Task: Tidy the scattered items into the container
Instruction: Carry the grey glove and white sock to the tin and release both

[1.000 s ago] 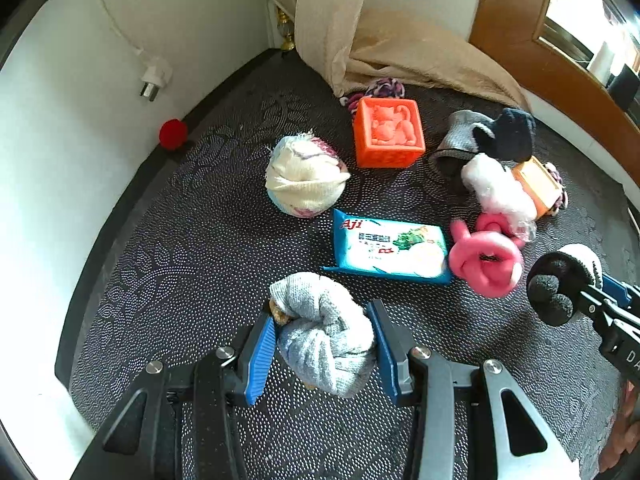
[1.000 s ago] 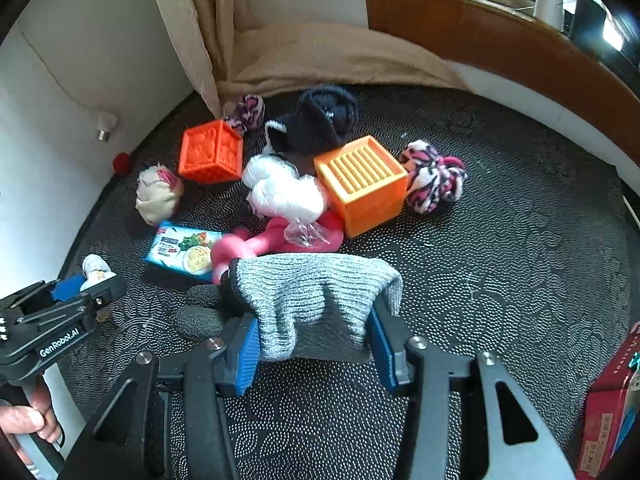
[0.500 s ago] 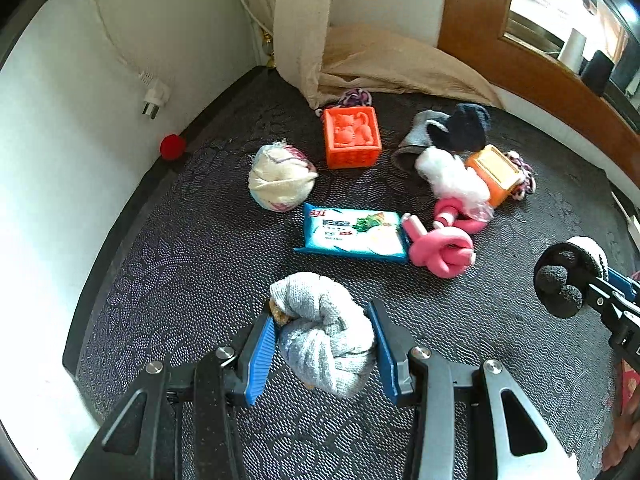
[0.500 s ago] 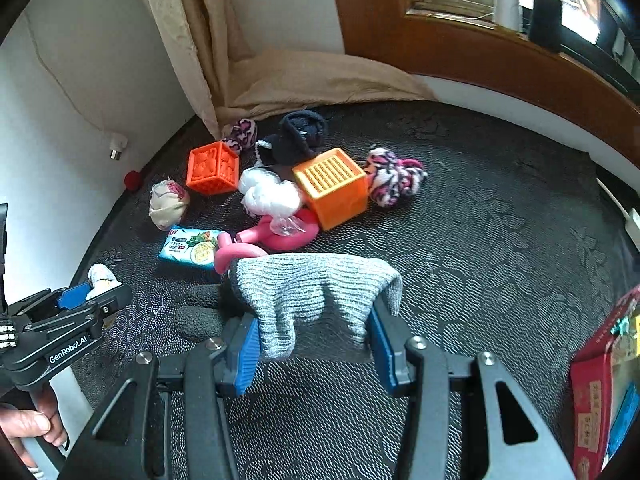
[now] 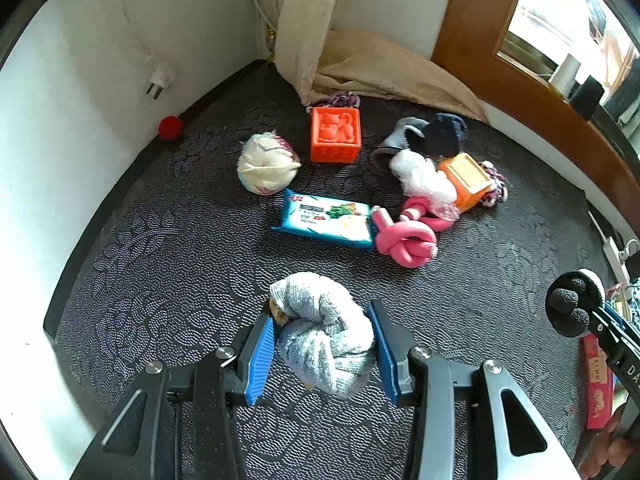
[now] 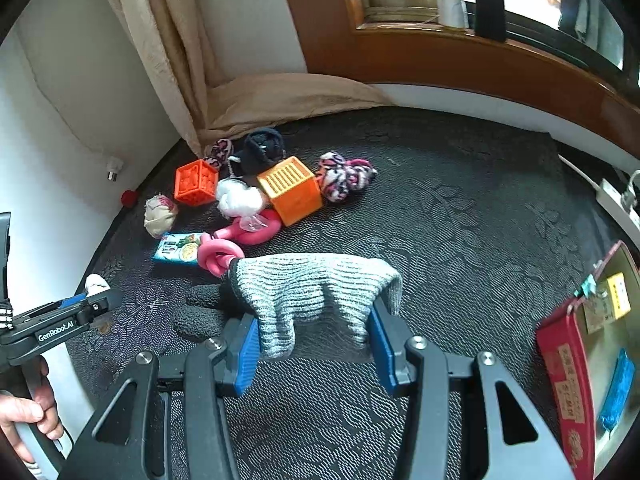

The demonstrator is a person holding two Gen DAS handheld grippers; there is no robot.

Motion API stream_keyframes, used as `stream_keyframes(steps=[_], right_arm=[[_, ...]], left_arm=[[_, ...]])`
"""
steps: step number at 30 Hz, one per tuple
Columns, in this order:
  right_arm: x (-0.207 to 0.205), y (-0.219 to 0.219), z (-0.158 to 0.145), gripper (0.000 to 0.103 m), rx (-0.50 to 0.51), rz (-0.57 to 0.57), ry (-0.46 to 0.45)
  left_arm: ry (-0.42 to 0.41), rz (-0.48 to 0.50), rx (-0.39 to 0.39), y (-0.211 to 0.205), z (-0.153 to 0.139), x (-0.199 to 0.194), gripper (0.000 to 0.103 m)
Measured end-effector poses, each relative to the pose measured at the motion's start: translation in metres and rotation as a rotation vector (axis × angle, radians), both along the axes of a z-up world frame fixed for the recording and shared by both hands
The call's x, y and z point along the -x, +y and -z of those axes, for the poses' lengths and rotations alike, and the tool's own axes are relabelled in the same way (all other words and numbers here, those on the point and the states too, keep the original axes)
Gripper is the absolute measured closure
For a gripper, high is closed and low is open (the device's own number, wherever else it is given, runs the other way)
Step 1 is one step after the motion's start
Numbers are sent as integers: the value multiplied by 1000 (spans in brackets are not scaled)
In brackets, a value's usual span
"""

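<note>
My left gripper (image 5: 320,344) is shut on a rolled light-grey sock bundle (image 5: 324,332), held above the dark mat (image 5: 160,260). My right gripper (image 6: 314,344) is shut on a grey knit glove with black fingers (image 6: 316,288), also lifted. A red tin container (image 6: 568,364) lies open at the right edge of the right wrist view, with packets inside. Scattered on the mat are a blue snack packet (image 5: 326,220), a pink knotted toy (image 5: 408,238), a red-orange cube (image 5: 336,134), an orange cube (image 6: 290,190) and a cream sock ball (image 5: 268,166).
A beige curtain (image 5: 360,68) pools at the back wall. A black sock (image 5: 444,134), white fluff (image 5: 424,178) and a pink-and-black rope toy (image 6: 346,176) lie among the cubes. A red ball (image 5: 171,127) sits by the white wall. A power strip (image 6: 616,200) lies at right.
Both grippers have pulled back and risen with their loads; the scattered pile looks smaller and farther. The red tin has come further into the right wrist view.
</note>
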State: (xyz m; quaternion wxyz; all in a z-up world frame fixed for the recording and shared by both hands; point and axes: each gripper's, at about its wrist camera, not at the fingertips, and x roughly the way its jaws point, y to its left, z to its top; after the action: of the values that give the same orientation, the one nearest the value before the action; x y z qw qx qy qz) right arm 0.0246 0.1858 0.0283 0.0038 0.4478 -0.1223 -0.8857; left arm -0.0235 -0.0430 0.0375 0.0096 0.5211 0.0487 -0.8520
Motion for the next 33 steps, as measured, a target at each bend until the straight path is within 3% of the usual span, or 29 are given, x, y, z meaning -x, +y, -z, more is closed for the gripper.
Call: stream_keyframes(steps=[11, 20, 33], right_arm=[[-40, 40, -10, 52, 8, 85, 21], [-79, 105, -31, 52, -12, 255, 51], [-166, 215, -29, 50, -17, 526, 31]], left_arm=[[11, 81, -15, 51, -13, -21, 57], [36, 252, -28, 134, -24, -33, 57], [55, 480, -39, 261, -33, -63, 57]])
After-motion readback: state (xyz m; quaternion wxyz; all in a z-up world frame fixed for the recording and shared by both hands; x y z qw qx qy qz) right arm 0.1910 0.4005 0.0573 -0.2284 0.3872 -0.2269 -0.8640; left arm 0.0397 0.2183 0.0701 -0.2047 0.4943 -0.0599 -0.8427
